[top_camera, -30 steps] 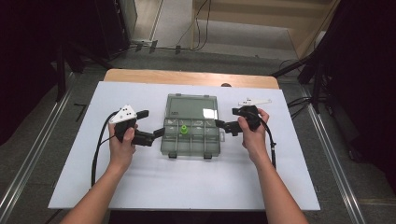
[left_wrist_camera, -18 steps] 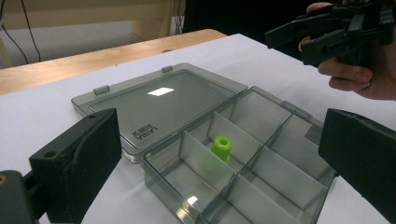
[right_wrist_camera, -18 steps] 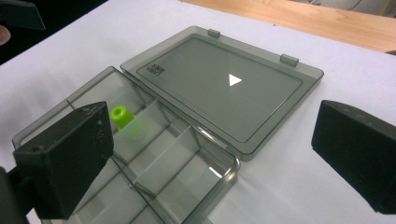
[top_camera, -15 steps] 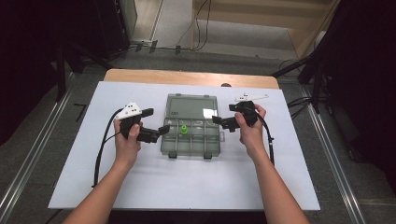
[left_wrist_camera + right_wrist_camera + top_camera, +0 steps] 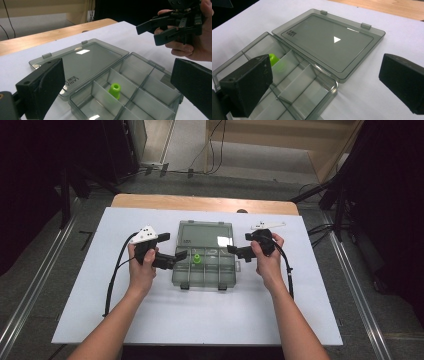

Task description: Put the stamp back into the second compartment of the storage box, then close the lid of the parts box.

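I see the open compartment box (image 5: 204, 267) in the middle of the white tabletop (image 5: 300, 320), with my two grippers at its sides.

A small green piece (image 5: 197, 258) stands upright in one compartment near the left side, and the lid (image 5: 206, 235) lies flat behind the tray. My left gripper (image 5: 176, 258) is at the left edge of the box with jaws spread and empty; my right gripper (image 5: 234, 249) is at the right edge, also spread. In the right gripper view, my own jaw partly hides the green piece (image 5: 273, 60); the left gripper view shows it whole (image 5: 114, 90).

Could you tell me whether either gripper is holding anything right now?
No. The left gripper and right gripper are open and empty beside the organizer box.
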### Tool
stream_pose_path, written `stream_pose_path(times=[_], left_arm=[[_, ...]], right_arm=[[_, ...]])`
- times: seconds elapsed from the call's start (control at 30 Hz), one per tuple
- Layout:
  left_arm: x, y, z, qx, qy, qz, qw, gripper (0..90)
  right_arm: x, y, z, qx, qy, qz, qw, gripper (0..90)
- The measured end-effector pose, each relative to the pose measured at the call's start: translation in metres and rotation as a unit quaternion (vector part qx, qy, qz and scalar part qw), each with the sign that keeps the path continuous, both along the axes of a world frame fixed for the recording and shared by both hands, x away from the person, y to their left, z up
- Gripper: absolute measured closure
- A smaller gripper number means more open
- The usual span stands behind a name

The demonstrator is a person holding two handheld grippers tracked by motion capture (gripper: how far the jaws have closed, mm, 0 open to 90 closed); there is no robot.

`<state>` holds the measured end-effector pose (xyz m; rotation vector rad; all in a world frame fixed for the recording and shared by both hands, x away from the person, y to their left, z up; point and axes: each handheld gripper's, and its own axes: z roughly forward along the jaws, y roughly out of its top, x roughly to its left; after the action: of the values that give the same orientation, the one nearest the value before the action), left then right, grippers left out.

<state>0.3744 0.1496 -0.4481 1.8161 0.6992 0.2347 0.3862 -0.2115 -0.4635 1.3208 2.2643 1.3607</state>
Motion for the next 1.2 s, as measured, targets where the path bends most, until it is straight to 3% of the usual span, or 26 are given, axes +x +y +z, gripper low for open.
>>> stream_pose_path(times=[0.33,0.5,0.67,0.83,0.93,0.97,1.07,1.13,1.2], left_arm=[[0.017,-0.002,-0.010,-0.002,0.020,0.012,0.9997,0.0],[0.028,0.003,-0.018,-0.010,0.042,0.033,0.9985,1.5],[0.041,0.002,-0.023,0.013,0.059,0.038,0.9975,1.5],[0.054,0.000,-0.027,0.008,0.094,0.050,0.9943,1.5],[0.058,-0.003,-0.029,0.006,0.104,0.066,0.9924,6.2],[0.060,-0.003,-0.030,-0.001,0.110,0.067,0.9917,6.2],[0.065,-0.006,-0.033,0.004,0.124,0.065,0.9901,6.2],[0.068,-0.008,-0.035,0.009,0.134,0.067,0.9887,6.2],[0.070,-0.010,-0.037,0.004,0.143,0.066,0.9874,6.2]], right_arm=[[0.013,-0.003,-0.012,0.019,0.018,-0.003,0.9997,0.0],[0.019,-0.002,-0.021,0.020,0.038,-0.003,0.9991,0.0],[0.025,-0.002,-0.024,0.065,0.057,-0.004,0.9963,0.0],[0.031,0.001,-0.027,0.065,0.065,-0.012,0.9957,0.0],[0.034,0.001,-0.031,0.073,0.073,-0.016,0.9946,0.0],[0.036,0.001,-0.032,0.083,0.078,-0.016,0.9933,0.0],[0.039,0.001,-0.037,0.119,0.099,-0.014,0.9879,0.0],[0.040,0.003,-0.039,0.106,0.105,-0.019,0.9886,0.0],[0.042,0.003,-0.041,0.111,0.115,-0.025,0.9868,0.9]])
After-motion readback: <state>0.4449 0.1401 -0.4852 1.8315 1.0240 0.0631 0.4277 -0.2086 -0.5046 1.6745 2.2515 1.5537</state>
